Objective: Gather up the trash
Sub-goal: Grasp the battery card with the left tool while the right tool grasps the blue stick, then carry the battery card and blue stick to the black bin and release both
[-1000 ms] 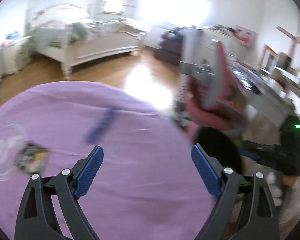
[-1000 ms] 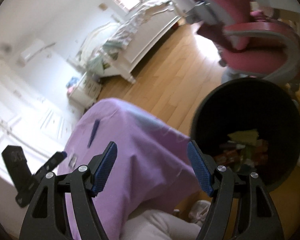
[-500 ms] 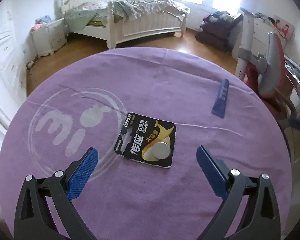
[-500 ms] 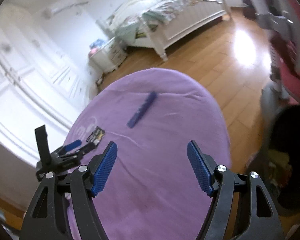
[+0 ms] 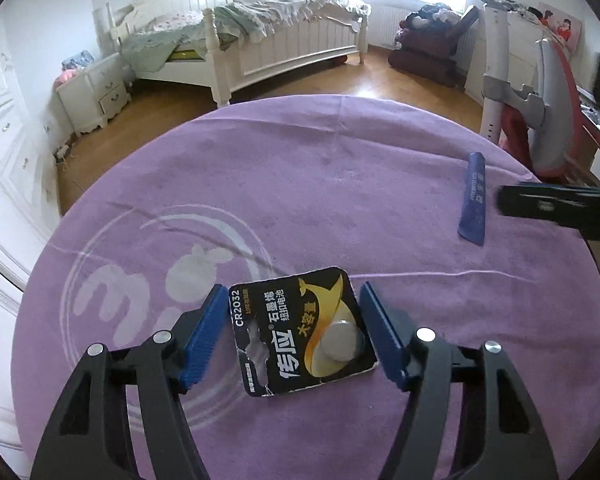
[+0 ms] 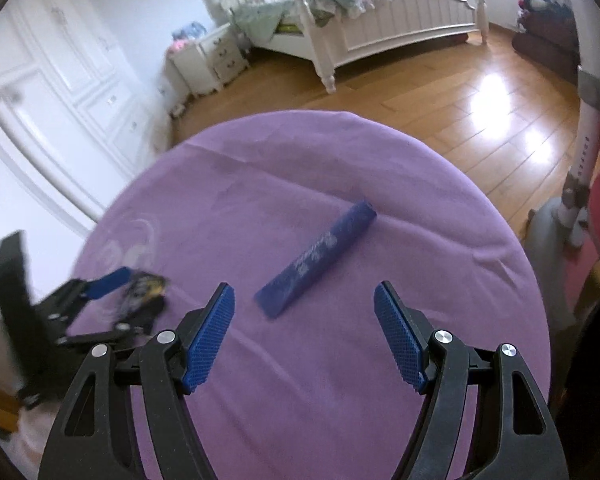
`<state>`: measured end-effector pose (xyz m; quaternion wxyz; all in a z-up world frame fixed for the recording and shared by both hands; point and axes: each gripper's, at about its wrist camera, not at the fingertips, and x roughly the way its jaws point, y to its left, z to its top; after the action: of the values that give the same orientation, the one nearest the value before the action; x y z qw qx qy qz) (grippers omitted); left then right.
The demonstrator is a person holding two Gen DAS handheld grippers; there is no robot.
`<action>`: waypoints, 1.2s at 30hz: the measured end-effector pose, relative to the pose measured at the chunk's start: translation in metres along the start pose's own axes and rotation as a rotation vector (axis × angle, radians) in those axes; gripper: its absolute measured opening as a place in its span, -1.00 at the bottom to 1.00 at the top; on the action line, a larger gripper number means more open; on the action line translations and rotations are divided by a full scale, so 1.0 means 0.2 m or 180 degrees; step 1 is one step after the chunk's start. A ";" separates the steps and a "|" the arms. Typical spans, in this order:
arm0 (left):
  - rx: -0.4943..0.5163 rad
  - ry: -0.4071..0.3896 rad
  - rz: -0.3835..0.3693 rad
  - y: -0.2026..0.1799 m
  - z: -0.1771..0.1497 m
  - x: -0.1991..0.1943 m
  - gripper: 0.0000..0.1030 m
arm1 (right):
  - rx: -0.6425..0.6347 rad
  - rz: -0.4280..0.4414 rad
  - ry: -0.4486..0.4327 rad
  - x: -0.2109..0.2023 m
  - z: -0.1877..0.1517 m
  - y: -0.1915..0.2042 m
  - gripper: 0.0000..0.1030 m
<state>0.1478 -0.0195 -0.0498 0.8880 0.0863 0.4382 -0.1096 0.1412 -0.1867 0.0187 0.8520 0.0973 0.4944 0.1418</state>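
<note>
We see the left tool [image 5: 292, 336] closing around the black-and-gold cardboard battery card [image 5: 300, 340] on the purple-clothed bench [image 5: 300, 184]; the right tool [image 6: 304, 336] hovers open near the flat blue wrapper [image 6: 316, 258].

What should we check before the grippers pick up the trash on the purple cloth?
1. Battery card sits between the left gripper pads: ok.
2. Left gripper squeezing the card: not ok yet; its jaws are closing, with slim gaps showing on both sides.
3. Card lying flat on the purple cloth: ok, though its lower left edge is torn.
4. Right gripper open wide enough for the blue wrapper: ok.
5. Wrapper between the right gripper's pads: not ok; it lies ahead of them, slanted.
6. Trash bin within reach: cannot tell, only a dark edge shows at the right.
</note>
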 end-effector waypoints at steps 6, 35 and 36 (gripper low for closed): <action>-0.0071 -0.0029 -0.0096 0.01 0.01 -0.01 0.26 | -0.0241 -0.0434 0.0090 0.20 0.08 0.05 -0.09; 0.0137 -0.0796 -0.1046 -0.65 0.06 -0.57 0.26 | 0.0295 0.0602 -0.0854 -0.83 -0.45 -0.39 -0.84; 0.0194 -0.0812 -0.1092 -0.72 0.08 -0.58 0.26 | 0.0344 0.0590 -0.0899 -0.88 -0.47 -0.43 -0.84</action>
<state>0.0519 -0.1472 0.0434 0.9016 0.0227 0.3270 -0.2823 -0.0117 -0.3251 0.0888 0.8898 0.2071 0.3657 0.1779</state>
